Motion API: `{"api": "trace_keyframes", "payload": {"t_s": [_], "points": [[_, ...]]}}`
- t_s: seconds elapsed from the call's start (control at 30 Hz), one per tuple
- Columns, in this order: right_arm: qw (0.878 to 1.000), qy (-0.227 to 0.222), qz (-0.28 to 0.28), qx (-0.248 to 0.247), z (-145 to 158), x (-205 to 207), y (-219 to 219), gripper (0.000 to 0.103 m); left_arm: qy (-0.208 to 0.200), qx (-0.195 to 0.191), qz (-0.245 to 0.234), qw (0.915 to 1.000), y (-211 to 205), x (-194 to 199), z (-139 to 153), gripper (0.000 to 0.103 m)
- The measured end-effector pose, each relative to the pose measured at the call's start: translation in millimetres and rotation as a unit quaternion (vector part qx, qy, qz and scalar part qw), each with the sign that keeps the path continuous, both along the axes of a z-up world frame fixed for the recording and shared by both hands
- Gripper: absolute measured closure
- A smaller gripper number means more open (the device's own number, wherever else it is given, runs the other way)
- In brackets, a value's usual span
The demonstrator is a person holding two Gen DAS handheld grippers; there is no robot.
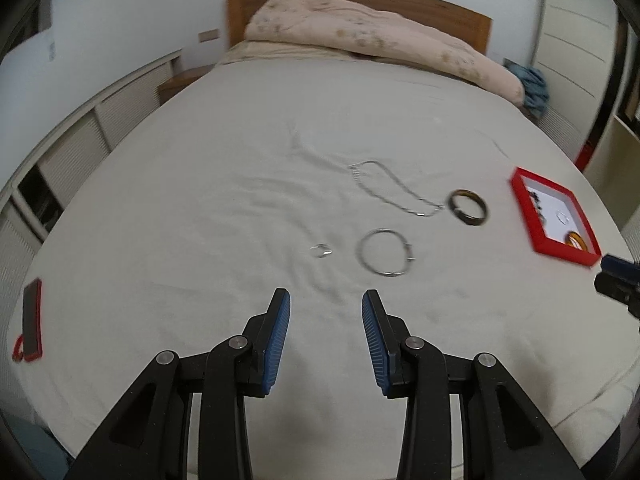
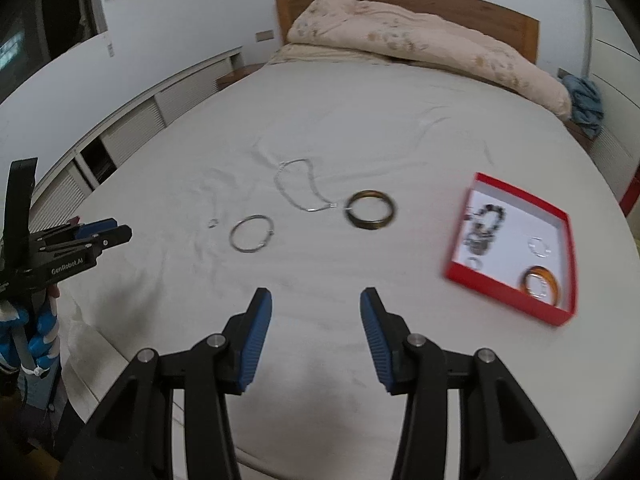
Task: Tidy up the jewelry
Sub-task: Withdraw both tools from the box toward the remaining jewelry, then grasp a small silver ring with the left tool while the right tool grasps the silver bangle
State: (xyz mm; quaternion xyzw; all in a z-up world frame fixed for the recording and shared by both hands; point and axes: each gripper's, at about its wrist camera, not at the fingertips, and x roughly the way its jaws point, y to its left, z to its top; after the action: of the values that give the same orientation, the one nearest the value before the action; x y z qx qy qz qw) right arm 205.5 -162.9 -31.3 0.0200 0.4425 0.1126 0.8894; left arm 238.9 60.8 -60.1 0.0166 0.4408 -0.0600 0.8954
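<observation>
On the white bed sheet lie a silver chain necklace [image 1: 394,192] [image 2: 300,190], a dark brown bangle [image 1: 468,207] [image 2: 371,211], a thin silver bangle [image 1: 386,253] [image 2: 251,233] and a small silver ring [image 1: 321,251] [image 2: 212,223]. A red tray [image 1: 520,196] [image 2: 516,292] at the right holds a dark bead bracelet [image 2: 486,220], a small silver hoop [image 2: 539,246] and an amber bangle [image 2: 540,282] [image 1: 576,239]. My left gripper [image 1: 326,304] is open and empty, just short of the silver bangle. My right gripper [image 2: 316,304] is open and empty, short of the brown bangle.
A crumpled beige duvet [image 1: 360,36] and wooden headboard [image 1: 476,24] lie at the far end. A red box lid [image 1: 32,322] sits at the bed's left edge. A blue cloth [image 1: 534,84] is at the far right. White cabinets [image 2: 132,128] run along the left wall.
</observation>
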Motion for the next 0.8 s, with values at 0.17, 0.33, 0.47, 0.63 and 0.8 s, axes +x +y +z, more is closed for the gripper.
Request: {"api": "trace_keyframes", "payload": {"t_s": [0.17,0.33,0.47,0.63,0.8], "points": [[0.999,0.018,0.032,0.001,-20.9,27.7,40.5,0.064,0.015,-0.013,0.008,0.9998,20.3,19.9,-23.9,0.066],[0.998,0.045,0.053,0.011,-55.0,70.0,69.9,0.070,0.037,-0.023,-0.007,0.9990,19.8,51.1,-55.0,0.066],[0.996,0.063,0.053,0.024,-83.5,106.4,86.6,0.073,0.050,-0.031,-0.017,0.9981,12.0,80.5,-78.3,0.066],[0.995,0.079,0.057,0.030,-112.9,137.9,97.5,0.075,0.057,-0.029,-0.027,0.9976,4.7,108.9,-96.8,0.066],[0.994,0.094,0.056,0.029,-135.4,159.0,106.0,0.080,0.064,-0.020,-0.031,0.9973,0.3,123.7,-111.9,0.067]]}}
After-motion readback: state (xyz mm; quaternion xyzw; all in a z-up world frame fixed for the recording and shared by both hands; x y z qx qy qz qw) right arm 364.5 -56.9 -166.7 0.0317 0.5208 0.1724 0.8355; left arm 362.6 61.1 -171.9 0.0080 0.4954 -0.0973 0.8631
